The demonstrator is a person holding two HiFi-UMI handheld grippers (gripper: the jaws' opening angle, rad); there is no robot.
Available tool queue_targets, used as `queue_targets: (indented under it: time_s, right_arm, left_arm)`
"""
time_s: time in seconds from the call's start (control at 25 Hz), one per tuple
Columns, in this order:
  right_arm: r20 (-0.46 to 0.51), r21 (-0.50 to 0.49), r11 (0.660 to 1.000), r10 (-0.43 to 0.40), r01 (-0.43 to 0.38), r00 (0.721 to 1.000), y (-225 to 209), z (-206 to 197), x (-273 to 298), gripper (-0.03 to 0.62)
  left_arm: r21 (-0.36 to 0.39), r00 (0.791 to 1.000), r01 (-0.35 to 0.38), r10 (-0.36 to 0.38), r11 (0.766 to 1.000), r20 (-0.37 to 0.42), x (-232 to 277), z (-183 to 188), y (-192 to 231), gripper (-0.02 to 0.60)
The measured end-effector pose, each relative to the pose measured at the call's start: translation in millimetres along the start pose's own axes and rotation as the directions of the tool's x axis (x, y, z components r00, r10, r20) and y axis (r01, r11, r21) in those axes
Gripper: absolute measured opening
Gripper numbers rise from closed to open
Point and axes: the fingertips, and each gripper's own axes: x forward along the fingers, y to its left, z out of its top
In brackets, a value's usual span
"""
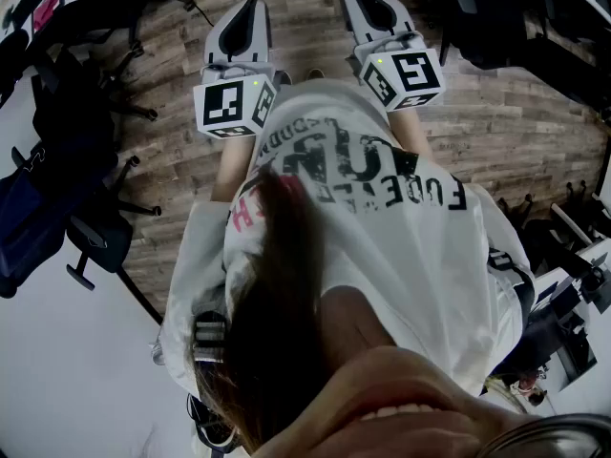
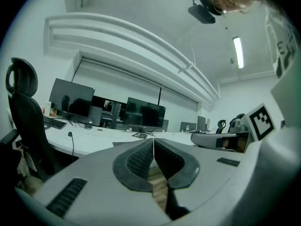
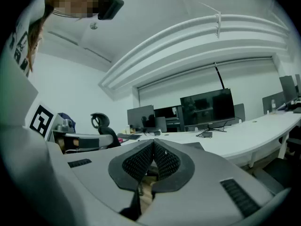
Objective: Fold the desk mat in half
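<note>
Standing over the wood floor (image 1: 162, 170), away from any desk edge, with both tools carried level in front of the white shirt (image 1: 382, 218). Holds the left gripper (image 2: 153, 143) clenched on nothing, pads (image 2: 138, 161) pressed together and only floorboards visible beneath. Holds the right gripper (image 3: 154, 143) likewise: shut tight, nothing pinched. Reads as a ready pose, closed probably for want of anything to grasp yet, and level so as to face the room ahead. Shows no desk mat in any view, so cannot place it; perhaps lying on one of the white desks (image 2: 94, 142) beneath the monitors (image 2: 143, 116), as a guess only. Judging from this, no fold begun: calls first for an approach to a desk, then for opening both grippers at the mat's near edge.
</note>
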Motion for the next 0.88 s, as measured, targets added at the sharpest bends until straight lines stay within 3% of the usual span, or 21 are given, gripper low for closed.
queue_targets:
  time_s: [0.28,0.72,0.88]
  right_arm:
    - [0.006,-0.015,1.000,0.023,-0.023,1.000,-15,0,-14,0.000]
    - [0.036,0.000,0.998,0.055,-0.055,0.998,-32,3,-33,0.000]
    - [0.033,0.016,0.998,0.058,-0.059,0.998,-36,0,-31,0.001]
  left_arm:
    - [0.028,1.000,0.016,-0.016,0.999,0.017,9,1,-28,0.006]
    - [0.018,0.999,-0.043,0.043,0.999,0.006,17,-6,-47,0.006]
    - [0.005,1.000,-0.028,0.028,1.000,-0.003,23,-8,-47,0.006]
